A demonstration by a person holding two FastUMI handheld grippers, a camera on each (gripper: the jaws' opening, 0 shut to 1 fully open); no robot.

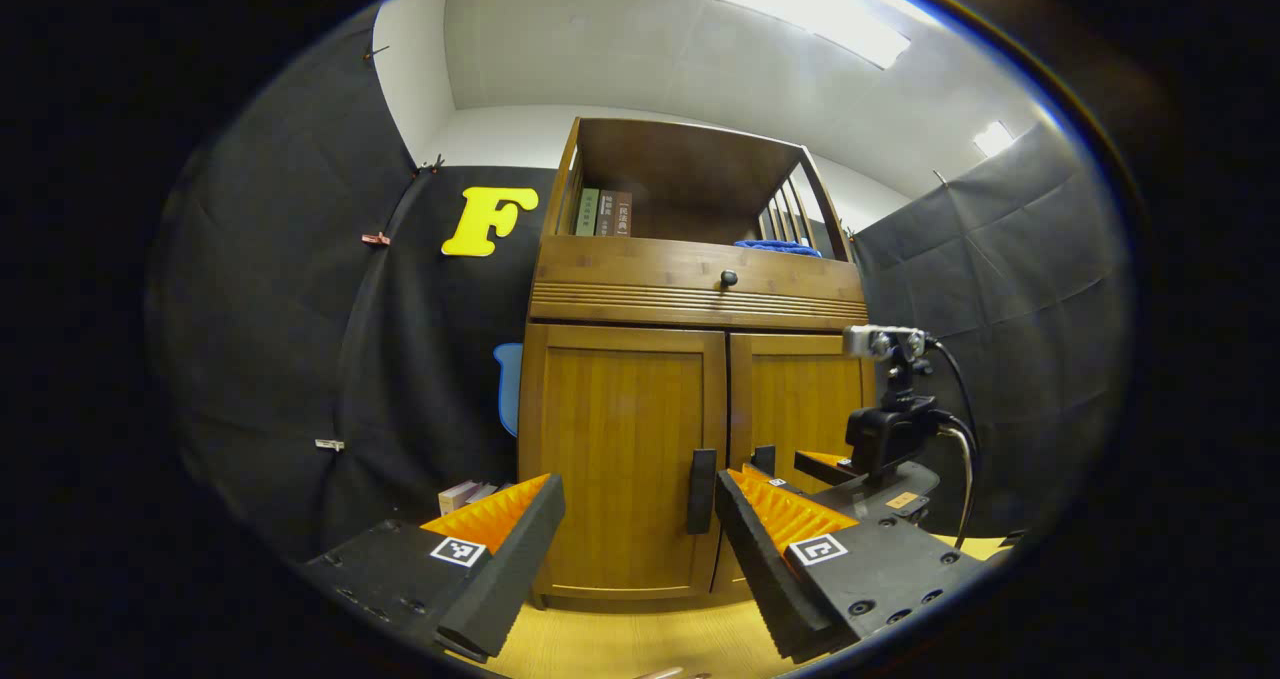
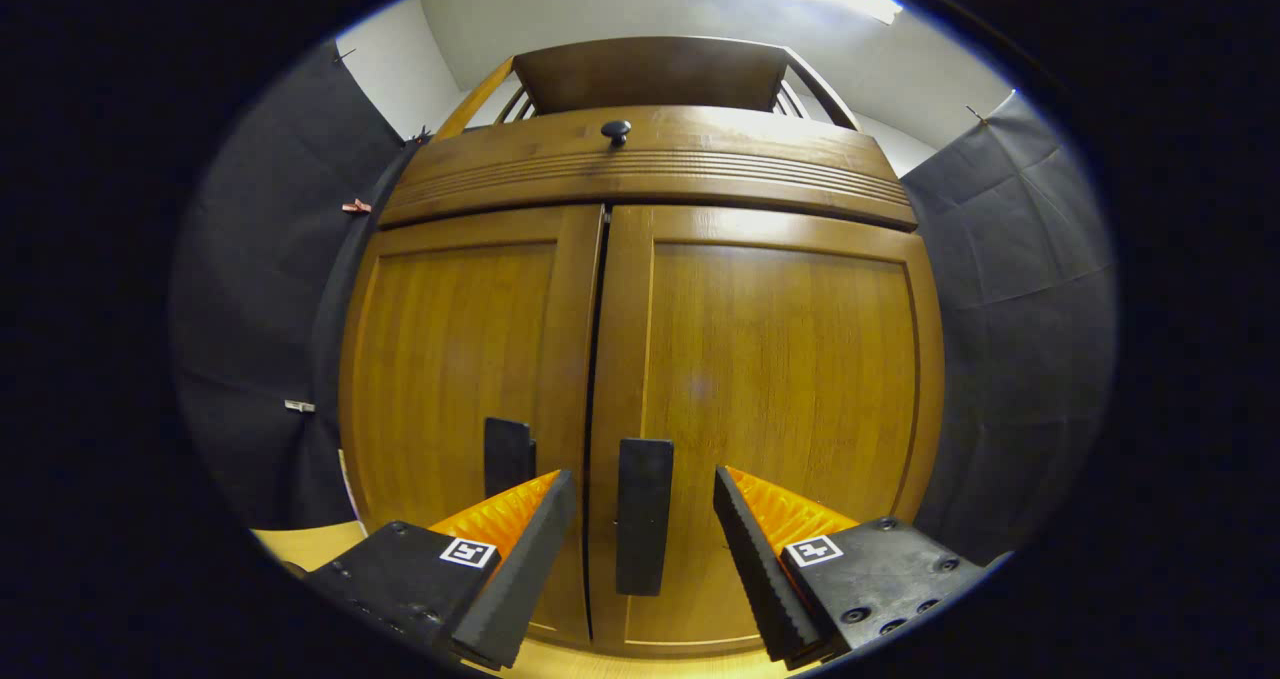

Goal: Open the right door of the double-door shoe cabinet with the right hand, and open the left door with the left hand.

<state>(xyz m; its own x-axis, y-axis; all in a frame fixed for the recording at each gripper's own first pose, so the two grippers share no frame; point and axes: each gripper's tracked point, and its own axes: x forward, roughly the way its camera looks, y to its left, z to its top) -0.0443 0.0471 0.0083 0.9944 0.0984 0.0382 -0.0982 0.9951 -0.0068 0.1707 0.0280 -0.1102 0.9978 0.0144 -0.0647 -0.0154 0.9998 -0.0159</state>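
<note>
Now both doors are closed; right gripper (image 2: 640,549) gapes around right handle (image 2: 643,529), left gripper (image 1: 640,549) released.

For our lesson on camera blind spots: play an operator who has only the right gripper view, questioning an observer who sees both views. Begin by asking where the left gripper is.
Observer: The left gripper faces the cabinet from farther off, fingers open, with the left door handle framed between them.
Operator: How close is my gripper to its handle?
Observer: From the side, the right gripper has its fingertips right by the right door handle; I cannot tell whether they touch it.
Operator: Anything on the top shelf?
Observer: Books stand at its left; a blue cloth lies at its right.
</note>
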